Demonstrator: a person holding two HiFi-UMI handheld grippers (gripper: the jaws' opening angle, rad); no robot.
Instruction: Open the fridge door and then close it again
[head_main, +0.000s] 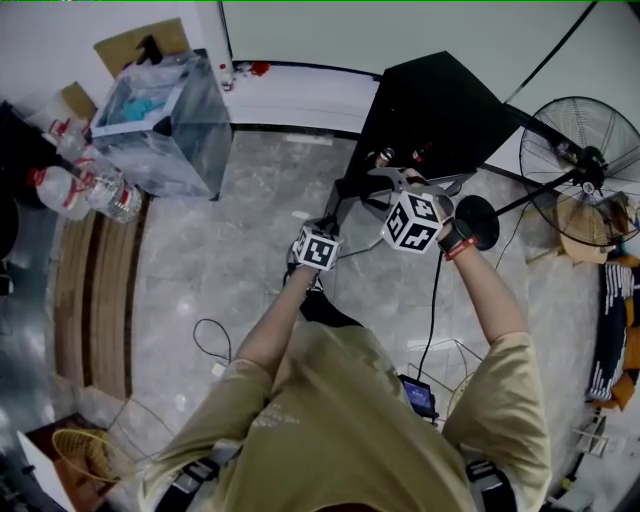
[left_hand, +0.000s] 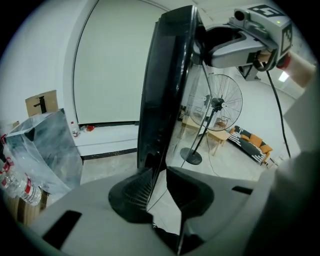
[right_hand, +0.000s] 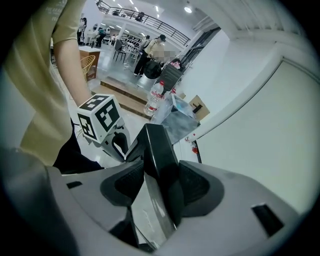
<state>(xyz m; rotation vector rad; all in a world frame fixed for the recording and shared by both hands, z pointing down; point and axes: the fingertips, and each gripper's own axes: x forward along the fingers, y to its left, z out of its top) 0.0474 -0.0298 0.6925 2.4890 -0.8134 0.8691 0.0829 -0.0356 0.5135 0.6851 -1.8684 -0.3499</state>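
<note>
Black fridge door (left_hand: 165, 90) stands edge-on before you, apparently ajar. Your left gripper (left_hand: 159, 182) pinches its thin edge, and your right gripper (right_hand: 161, 177) clamps the thick top corner. Swing both hands along one arc, without twisting the panel.

The person wears a khaki short-sleeved T-shirt (head_main: 340, 420), black harness straps (head_main: 190, 480) with grey buckles over both shoulders, and a red-and-black wristband (head_main: 456, 243) on the right wrist. Each hand-held tool has a smooth pale grey shell, and the left claw (left_hand: 159, 186) and right claw (right_hand: 161, 183) carry black ribbed pads. A white cube with black square markers tops each tool, the left cube (head_main: 316, 248) and the right cube (head_main: 413, 221), and a thin black cable (head_main: 432, 310) trails from the right tool.
</note>
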